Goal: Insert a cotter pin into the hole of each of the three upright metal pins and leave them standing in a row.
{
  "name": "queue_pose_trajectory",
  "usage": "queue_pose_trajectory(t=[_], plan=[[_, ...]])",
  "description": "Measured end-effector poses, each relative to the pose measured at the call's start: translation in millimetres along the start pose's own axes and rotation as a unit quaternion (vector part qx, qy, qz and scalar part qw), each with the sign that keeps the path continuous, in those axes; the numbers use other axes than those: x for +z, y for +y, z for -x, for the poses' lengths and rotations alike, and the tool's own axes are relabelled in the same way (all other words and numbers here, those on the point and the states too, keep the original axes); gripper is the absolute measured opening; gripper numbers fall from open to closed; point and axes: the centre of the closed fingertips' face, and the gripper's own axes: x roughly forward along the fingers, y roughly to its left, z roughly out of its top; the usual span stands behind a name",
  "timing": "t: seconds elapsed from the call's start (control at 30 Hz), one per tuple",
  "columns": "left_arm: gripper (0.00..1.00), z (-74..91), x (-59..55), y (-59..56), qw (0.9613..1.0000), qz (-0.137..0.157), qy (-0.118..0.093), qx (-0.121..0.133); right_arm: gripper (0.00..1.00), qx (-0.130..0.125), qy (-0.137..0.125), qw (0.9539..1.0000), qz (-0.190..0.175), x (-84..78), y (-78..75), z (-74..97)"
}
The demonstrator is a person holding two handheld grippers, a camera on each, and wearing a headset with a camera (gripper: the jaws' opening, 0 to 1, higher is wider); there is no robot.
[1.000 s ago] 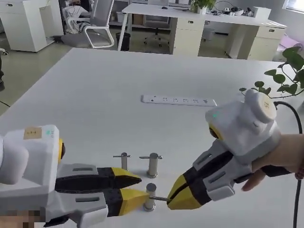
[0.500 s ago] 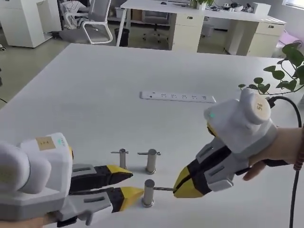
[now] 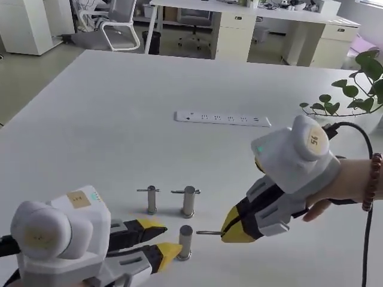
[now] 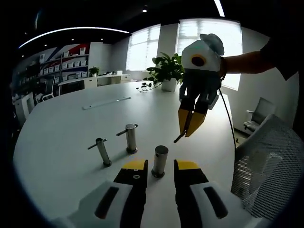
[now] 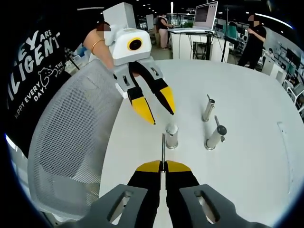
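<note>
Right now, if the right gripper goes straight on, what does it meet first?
The thin cotter pin in the right gripper likely meets the nearest upright grey metal pin; hole alignment is unclear.

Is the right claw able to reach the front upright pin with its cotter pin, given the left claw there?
Probably yes. The right claw holds the cotter pin level, tip just short of the front pin. The left claw stands open on the opposite side, leaving that approach free. Hole alignment: cannot tell.

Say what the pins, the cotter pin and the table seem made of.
The pins are grey with a soft sheen, likely steel or aluminium. The cotter pin is thin dark wire, probably steel. The table is flat matte white, perhaps laminate.
</note>
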Motion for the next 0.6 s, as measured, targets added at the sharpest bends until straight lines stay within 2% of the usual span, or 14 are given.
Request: queue_pose_trajectory(t=[0.03,0.23,0.3,0.47,0.6], plan=[[0.21,-2.2,-2.7,2.9,1.0,-0.002,0.005,0.008,0.0,-0.001,0.002,1.0,0.001,-1.5,-1.7,-1.0],[0.2,-12.1,-6.6,6.3,0.9997,0.017,0.003,0.018,0.0,-0.003,0.008,1.0,0.003,-4.9,-8.1,-4.9],[0.2,-15.0,-6.6,6.0,0.9996,0.024,-0.001,0.018,0.0,-0.001,0.009,1.0,0.003,-5.4,-9.3,-5.9],[0.19,-23.8,-8.3,0.2,0.9998,0.018,0.004,0.01,0.0,0.001,0.012,0.9999,0.005,-7.4,-11.5,-9.0],[0.17,-27.3,-10.5,0.1,0.9997,0.02,0.009,0.011,0.0,0.002,0.016,0.9998,0.01,-8.3,-12.5,-11.8]])
